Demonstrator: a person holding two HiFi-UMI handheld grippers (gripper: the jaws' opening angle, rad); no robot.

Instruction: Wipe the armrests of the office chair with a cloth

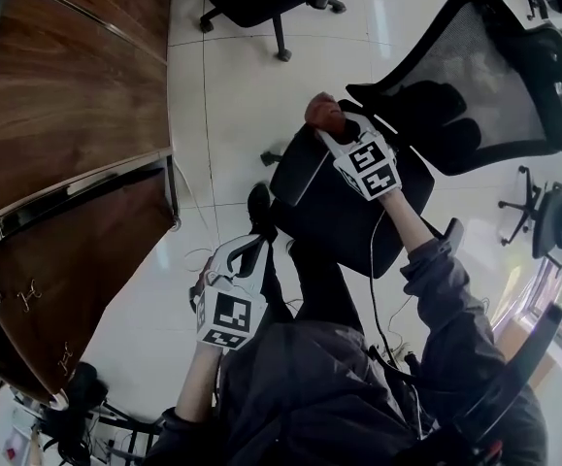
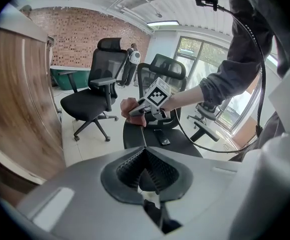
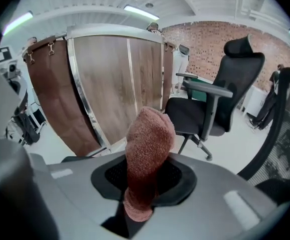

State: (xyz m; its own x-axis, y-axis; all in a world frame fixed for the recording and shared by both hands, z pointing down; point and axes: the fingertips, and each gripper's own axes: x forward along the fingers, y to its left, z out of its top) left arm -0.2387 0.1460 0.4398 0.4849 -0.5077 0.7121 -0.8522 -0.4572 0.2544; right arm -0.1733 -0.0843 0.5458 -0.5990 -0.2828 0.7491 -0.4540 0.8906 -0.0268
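My right gripper (image 1: pixel 331 136) is shut on a reddish-brown cloth (image 1: pixel 323 113), which bulges out past the jaws in the right gripper view (image 3: pixel 147 144). The cloth is at the far end of the nearer armrest (image 1: pixel 301 179) of the black office chair (image 1: pixel 350 214) with a mesh back (image 1: pixel 484 76). The left gripper view shows that cloth (image 2: pixel 129 105) and the right gripper (image 2: pixel 137 112) over the chair's seat edge. My left gripper (image 1: pixel 248 249) hangs low by the person's side, away from the chair. Its ribbed pads (image 2: pixel 155 170) meet with nothing between them.
A wooden curved partition (image 1: pixel 67 115) fills the left side. A second black office chair (image 2: pixel 97 89) stands beyond on the white tiled floor. A small dark flat object (image 2: pixel 162 140) lies on the seat. A cable (image 1: pixel 380 289) trails from the right gripper. Another chair base (image 1: pixel 560 217) stands at the right.
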